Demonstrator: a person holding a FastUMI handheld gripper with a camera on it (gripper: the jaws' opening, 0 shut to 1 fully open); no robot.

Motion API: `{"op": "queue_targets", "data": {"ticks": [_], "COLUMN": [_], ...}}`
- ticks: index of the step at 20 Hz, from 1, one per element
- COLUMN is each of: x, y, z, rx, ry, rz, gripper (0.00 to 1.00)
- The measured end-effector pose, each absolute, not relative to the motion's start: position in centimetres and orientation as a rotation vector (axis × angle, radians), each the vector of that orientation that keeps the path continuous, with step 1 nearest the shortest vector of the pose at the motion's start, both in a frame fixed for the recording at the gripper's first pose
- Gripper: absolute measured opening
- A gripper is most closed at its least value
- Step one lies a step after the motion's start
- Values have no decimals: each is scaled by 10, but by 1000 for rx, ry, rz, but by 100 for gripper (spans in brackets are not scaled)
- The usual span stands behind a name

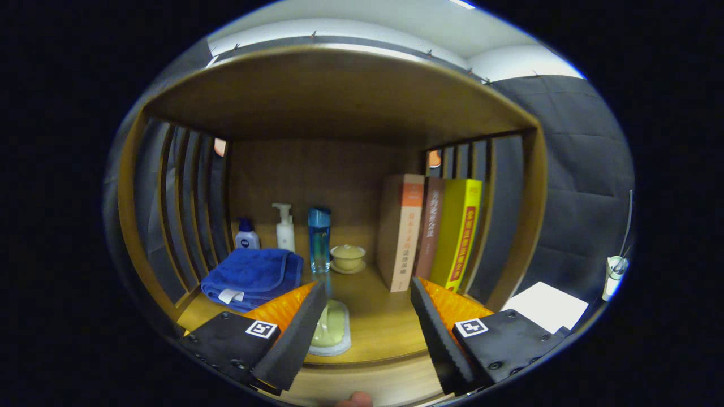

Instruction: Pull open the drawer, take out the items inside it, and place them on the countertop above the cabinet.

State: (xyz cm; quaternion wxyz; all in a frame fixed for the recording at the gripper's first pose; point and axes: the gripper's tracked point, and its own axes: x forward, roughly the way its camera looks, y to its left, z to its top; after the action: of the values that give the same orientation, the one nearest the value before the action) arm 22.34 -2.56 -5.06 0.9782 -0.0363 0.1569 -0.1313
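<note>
the gripper [367, 316] is wide open and holds nothing. a pale soap dish [331, 333] sits on the countertop [384, 322] between the fingers, in front of the blue towel [251, 277]. i can't see the drawer, so i can't tell what's left inside.

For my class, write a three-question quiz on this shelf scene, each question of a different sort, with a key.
1. True or false: the hand-held gripper is shut on the blue towel.
2. Multiple choice: what stands just beside the clear blue bottle, towards the books? A) a lidded cup on a saucer B) a pan C) a clock
3. Fill in: the white pump bottle stands between the small blue-capped bottle and the ____.

Key: 1 false, its fingers are spread apart, nothing between them. 2 A, the lidded cup. 3 clear blue bottle.
</note>
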Motion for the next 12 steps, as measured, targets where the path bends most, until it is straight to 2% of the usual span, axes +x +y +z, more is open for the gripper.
{"op": "queue_targets", "data": {"ticks": [7,12], "x": [146,102], "y": [-58,-49], "z": [8,14], "rx": [-113,-109], "ry": [220,165], "rz": [-342,-311], "gripper": [98,98]}}
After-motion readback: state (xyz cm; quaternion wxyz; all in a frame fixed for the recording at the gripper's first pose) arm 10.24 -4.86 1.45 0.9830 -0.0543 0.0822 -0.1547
